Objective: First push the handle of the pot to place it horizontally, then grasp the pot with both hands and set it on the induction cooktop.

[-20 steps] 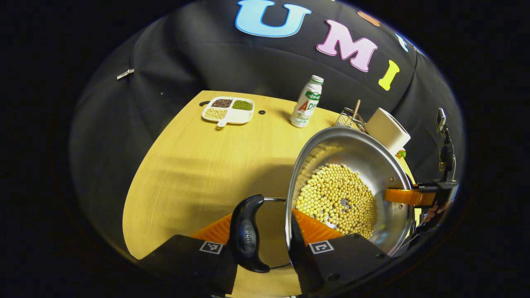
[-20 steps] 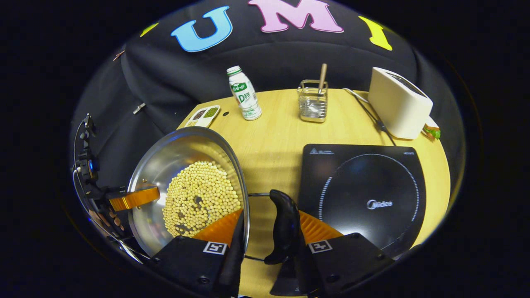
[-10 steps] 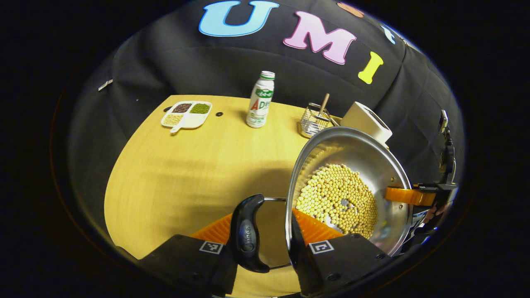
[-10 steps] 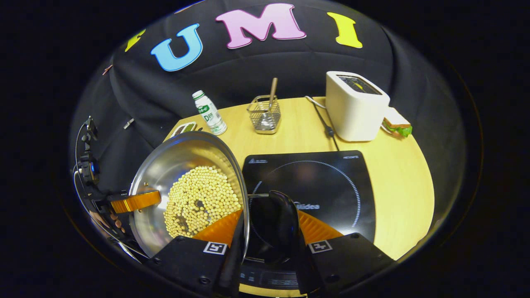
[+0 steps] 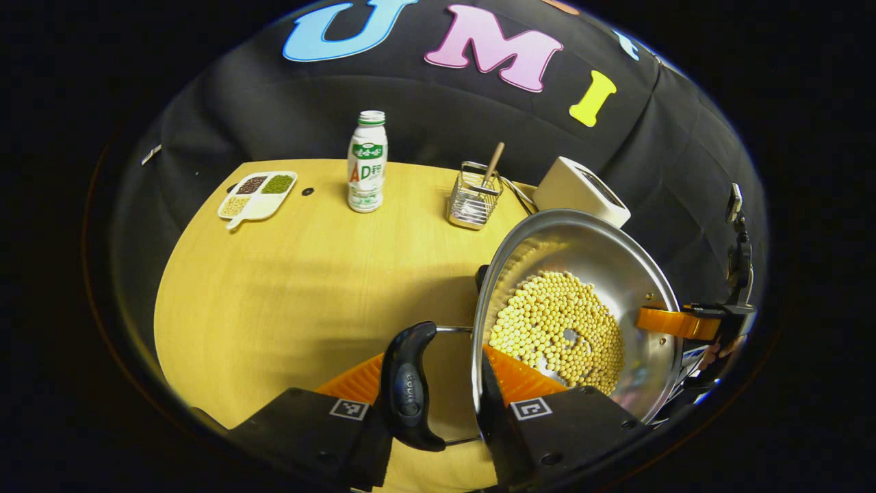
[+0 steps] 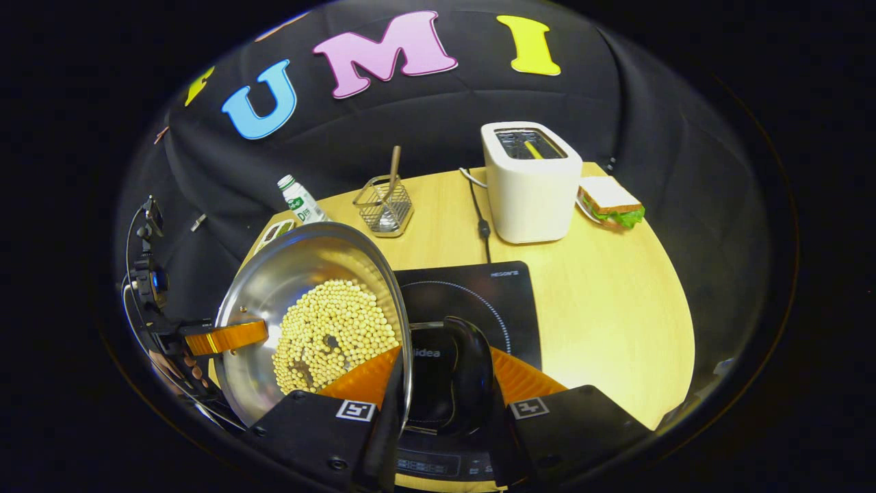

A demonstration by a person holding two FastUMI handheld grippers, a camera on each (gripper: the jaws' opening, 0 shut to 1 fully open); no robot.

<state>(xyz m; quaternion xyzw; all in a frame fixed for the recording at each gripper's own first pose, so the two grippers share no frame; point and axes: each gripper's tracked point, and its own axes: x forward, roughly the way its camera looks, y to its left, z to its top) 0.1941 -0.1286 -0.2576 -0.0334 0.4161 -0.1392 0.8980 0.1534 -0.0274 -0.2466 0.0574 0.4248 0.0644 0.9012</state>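
a wooden table (image 5: 287, 287) carries a divided white dish (image 5: 256, 193) of dark, green and pale grains at its far left, with a white bottle (image 5: 367, 163) with a green cap standing upright to the right of it. further right is a wire basket (image 6: 384, 207) with a wooden stick leaning in it, then a white toaster (image 6: 532, 181) whose dark cord (image 6: 479, 216) trails across the table. a sandwich (image 6: 609, 202) with green lettuce lies just beside the toaster, on its right side.
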